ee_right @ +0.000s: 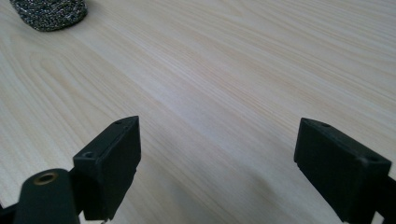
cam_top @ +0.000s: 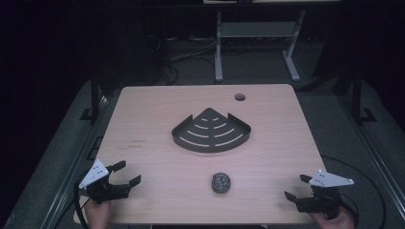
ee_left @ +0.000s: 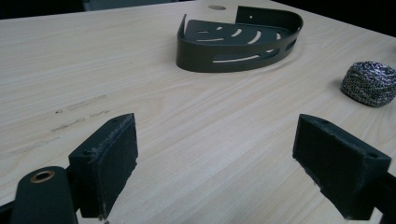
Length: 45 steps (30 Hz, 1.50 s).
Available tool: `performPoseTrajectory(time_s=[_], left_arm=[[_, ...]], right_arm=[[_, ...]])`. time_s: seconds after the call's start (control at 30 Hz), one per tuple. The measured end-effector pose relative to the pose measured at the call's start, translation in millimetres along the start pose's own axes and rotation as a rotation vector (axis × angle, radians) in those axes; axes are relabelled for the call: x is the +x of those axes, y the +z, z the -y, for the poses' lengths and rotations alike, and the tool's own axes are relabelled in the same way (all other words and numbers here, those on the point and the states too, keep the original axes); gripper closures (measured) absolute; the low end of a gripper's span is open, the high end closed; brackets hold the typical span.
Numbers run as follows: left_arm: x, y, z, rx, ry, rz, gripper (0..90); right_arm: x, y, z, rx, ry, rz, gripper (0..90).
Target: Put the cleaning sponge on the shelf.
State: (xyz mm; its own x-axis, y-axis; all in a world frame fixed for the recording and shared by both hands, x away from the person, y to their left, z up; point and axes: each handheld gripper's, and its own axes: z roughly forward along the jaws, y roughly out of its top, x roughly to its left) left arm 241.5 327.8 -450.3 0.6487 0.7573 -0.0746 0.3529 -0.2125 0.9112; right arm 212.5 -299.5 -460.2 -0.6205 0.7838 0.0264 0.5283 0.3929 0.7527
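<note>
From the high view, the left gripper (cam_top: 125, 173) is sitting at the desk's (cam_top: 157, 105) near left corner, and the right gripper (cam_top: 296, 187) is sitting at the near right corner. Both are holding their jaws wide apart with nothing between them. The steel scrubber (cam_top: 221, 182) is lying near the desk's near edge, well apart from both. The dark corner basket (cam_top: 211, 131) is sitting mid-desk.

In the left gripper view, the wide jaws are pointing at bare wood, the scrubber (ee_left: 369, 83) off toward the right.

In the right gripper view, the scrubber (ee_right: 49, 14) is peeking in at the top left.
</note>
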Motion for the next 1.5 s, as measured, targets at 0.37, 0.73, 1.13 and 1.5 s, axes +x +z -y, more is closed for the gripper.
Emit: performPoseTrajectory(time_s=[0.37, 0.73, 1.13, 1.5], left_arm=[[-1.6, -0.6, -0.3, -0.004, 0.005, 0.009, 13.3], [0.5, -0.1, 0.5, -0.003, -0.001, 0.007, 13.3], [1.2, -0.6, 0.5, -0.008, -0.009, 0.013, 13.3], [2.3, -2.0, 0.6, -0.016, -0.02, 0.015, 13.3]], right_arm=[[14.1, 11.5, -12.5, 0.067, -0.038, -0.063, 14.3], [20.1, 19.2, -25.0, 0.086, -0.087, -0.106, 14.6], [41.6, 39.7, -48.9, 0.127, -0.163, -0.17, 14.5], [51.9, 51.7, -62.7, 0.149, -0.214, -0.202, 14.5]])
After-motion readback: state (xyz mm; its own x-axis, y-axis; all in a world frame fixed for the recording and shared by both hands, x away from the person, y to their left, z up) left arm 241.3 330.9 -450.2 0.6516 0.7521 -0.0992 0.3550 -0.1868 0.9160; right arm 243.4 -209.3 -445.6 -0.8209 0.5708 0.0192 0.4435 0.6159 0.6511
